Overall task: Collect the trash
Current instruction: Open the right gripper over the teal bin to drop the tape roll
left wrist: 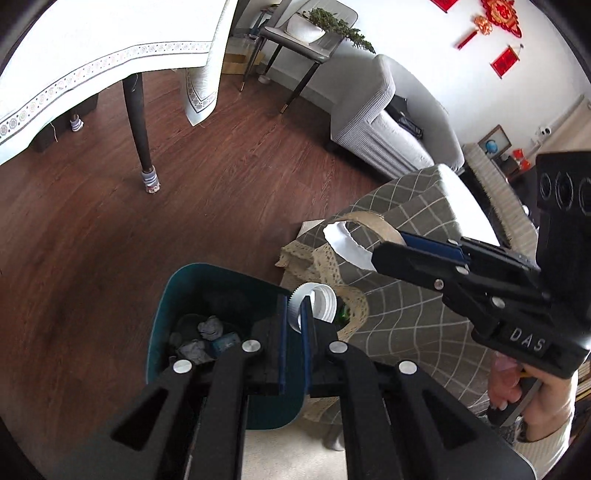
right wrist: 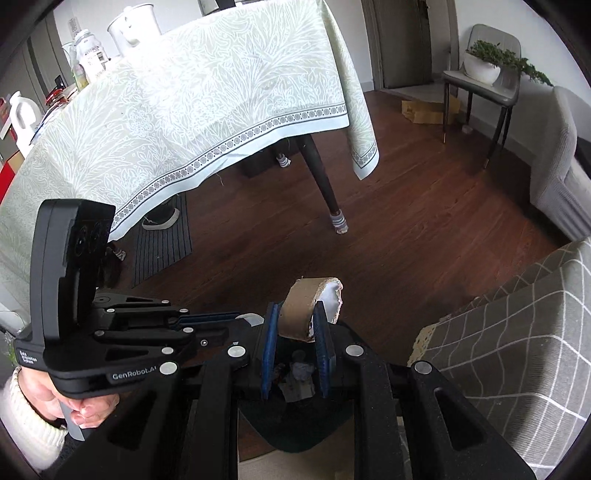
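Left gripper (left wrist: 294, 314): blue-padded fingers clenched on a white ribbed plastic bottle cap (left wrist: 316, 302), held beyond the fingertips above the rim of a dark teal plastic bin (left wrist: 162, 306); crumpled grey paper scraps (left wrist: 210, 328) lie in it; right gripper (right wrist: 295, 323): fingers clamped on a squashed brown cardboard tube with torn white paper (right wrist: 308, 308), directly over the bin.

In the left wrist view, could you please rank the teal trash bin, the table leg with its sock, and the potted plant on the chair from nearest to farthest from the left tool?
1. Teal trash bin, directly below the left tool.
2. Table leg, ahead and left on the wood floor.
3. Potted plant, farthest, on the chair near the wall.
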Available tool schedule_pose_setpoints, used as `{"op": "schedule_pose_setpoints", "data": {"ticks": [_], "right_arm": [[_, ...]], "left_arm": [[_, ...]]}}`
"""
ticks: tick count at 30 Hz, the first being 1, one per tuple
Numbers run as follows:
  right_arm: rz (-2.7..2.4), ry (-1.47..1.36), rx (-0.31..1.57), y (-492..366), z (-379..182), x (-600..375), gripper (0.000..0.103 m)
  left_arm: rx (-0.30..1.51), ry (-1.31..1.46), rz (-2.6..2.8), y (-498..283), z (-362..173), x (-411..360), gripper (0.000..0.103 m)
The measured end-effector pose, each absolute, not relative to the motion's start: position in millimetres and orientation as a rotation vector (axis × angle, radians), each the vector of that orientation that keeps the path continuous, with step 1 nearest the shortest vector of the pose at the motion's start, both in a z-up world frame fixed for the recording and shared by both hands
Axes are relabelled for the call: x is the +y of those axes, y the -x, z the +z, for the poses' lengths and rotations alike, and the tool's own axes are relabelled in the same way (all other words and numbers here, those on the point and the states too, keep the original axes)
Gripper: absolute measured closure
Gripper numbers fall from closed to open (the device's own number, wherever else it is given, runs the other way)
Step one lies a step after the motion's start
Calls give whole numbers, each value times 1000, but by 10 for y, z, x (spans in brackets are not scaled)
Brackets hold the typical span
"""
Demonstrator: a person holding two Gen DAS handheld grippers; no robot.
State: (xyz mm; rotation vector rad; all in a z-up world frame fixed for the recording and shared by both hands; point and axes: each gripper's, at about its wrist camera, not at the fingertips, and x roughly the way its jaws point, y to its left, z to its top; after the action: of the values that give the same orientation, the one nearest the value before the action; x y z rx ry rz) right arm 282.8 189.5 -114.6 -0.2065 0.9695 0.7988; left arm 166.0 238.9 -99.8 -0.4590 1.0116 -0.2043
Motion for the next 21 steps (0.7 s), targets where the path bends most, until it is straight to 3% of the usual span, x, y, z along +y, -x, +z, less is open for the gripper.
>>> {"op": "schedule_pose_setpoints", "data": {"ticks": [14, 16, 18, 21], "right_arm": [[771, 182, 1216, -3000, -1831, 2136, 84], [767, 179, 1242, -3012, -1906, 2155, 84], [761, 176, 1268, -3033, -1981, 2194, 84], [749, 179, 1302, -3064, -2107, 2226, 84]], "left_arm": [[1193, 192, -173, -1531, -1433, 2389, 94], [1214, 168, -160, -1516, -1498, 2376, 88], [1239, 155, -158, -1499, -1569, 2370, 57], [1265, 139, -166, -1488, -1628, 2391, 54]]}}
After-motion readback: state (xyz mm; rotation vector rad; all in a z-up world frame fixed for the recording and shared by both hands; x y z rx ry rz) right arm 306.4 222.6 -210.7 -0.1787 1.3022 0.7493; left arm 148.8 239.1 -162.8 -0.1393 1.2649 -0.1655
